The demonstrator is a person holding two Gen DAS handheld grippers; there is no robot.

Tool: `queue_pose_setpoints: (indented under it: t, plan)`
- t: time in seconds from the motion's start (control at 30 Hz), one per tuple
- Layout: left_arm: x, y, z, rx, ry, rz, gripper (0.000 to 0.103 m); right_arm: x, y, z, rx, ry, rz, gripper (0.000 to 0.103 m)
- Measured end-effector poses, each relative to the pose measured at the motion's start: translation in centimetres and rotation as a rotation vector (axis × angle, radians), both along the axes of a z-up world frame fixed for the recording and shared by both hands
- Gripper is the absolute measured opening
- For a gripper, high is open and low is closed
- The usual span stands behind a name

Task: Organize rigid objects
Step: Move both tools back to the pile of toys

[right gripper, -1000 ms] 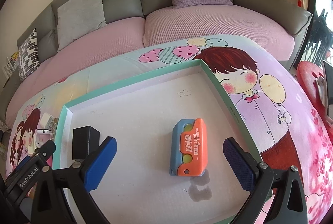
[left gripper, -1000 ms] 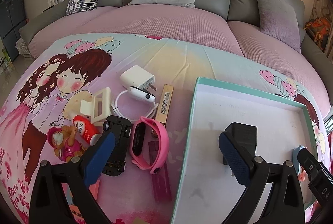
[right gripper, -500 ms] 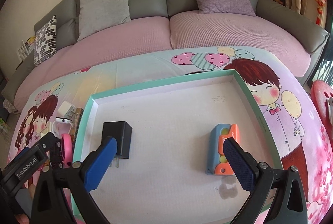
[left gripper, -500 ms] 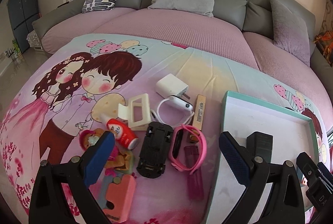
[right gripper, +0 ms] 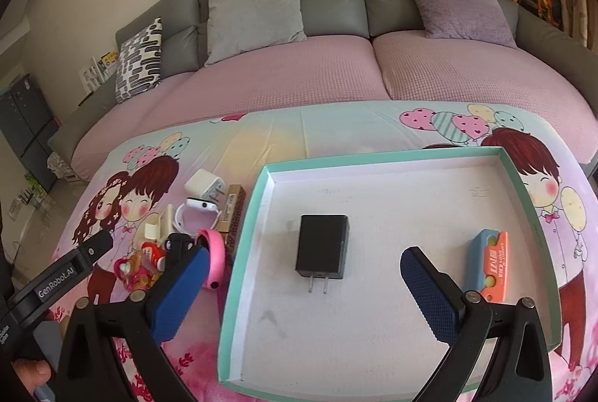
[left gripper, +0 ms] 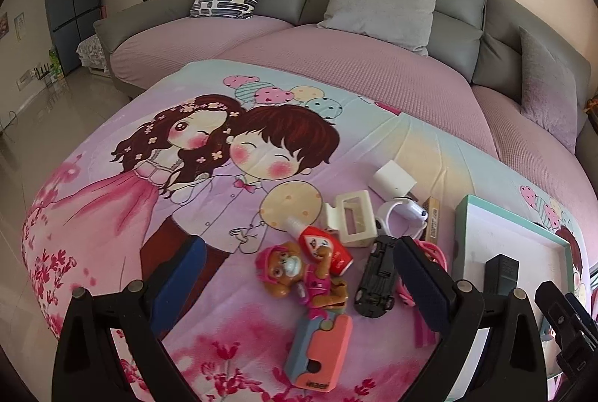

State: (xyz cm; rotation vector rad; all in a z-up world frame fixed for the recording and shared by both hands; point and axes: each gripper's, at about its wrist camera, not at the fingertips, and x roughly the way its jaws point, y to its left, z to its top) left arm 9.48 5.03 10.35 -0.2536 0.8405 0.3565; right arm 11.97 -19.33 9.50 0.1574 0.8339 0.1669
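Teal-rimmed and shallow, the tray point(right gripper: 261, 200) lies on the cartoon-print cloth point(left gripper: 112, 200) and already holds two items: a black charger point(right gripper: 323, 246) near its middle and an orange-and-blue folding knife point(right gripper: 491, 265) by its right wall. The remaining rigid objects sit in a tight cluster on the cloth just left of the tray.

I hold the left gripper point(left gripper: 299, 275) above that cluster with its fingers wide apart and empty. Between them I see the puppy figure point(left gripper: 287, 269), the red-capped tube point(left gripper: 325, 246) touching it, and a second orange-and-blue knife point(left gripper: 317, 349) nearest the camera. The black toy car point(left gripper: 377, 276) lies just inside the right finger, with the pink watch band point(left gripper: 435, 254) partly hidden behind that finger. The cream clip point(left gripper: 353, 218), white adapter point(left gripper: 392, 175) and white watch point(left gripper: 405, 213) lie farther off.

The right gripper point(right gripper: 306, 293) hangs over the tray's left part, fingers also apart and gripping nothing.

I judge the step in hand to be selecting and grasping the next piece with the left gripper. Recommended procedure:

1. Choose one object with free flanks; the toy car or the near knife looks easiest.
2. Align the fingers across its narrow dimension.
3. Descend straight, so neighbours are not nudged.
4. Close only when both pads bracket the piece.

The puppy and tube touch, so gripping either risks dragging the other.
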Motion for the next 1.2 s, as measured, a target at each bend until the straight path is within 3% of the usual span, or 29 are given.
queue_pose_setpoints:
  t: [0.33, 0.63, 0.83, 1.0, 1.2]
  plan:
    - [-2.7, 5.7, -0.5, -0.02, 0.035, 0.076, 0.1, -0.6, 5.3, -0.7, -0.019, 0.033, 0.139, 0.103]
    - [-2.8, 7.0, -2.2, -0.016, 0.107, 0.151, 0.1, -1.4, 11.0, -1.9, -0.051, 0.064, 0.263, 0.103]
    - [-2.5, 7.4, -4.1, -0.067, 0.138, 0.12, 0.1, -1.8, 13.5, -3.2, -0.089, 0.095, 0.312, 0.103]
    - [-2.6, 8.5, -5.8, -0.065, 0.172, 0.127, 0.1, -1.8, 14.6, -4.0, -0.079, 0.121, 0.331, 0.103]
    - [-3.0, 10.1, -6.9, -0.097, 0.179, 0.133, 0.1, -1.8, 16.1, -5.0, -0.087, 0.148, 0.35, 0.094]
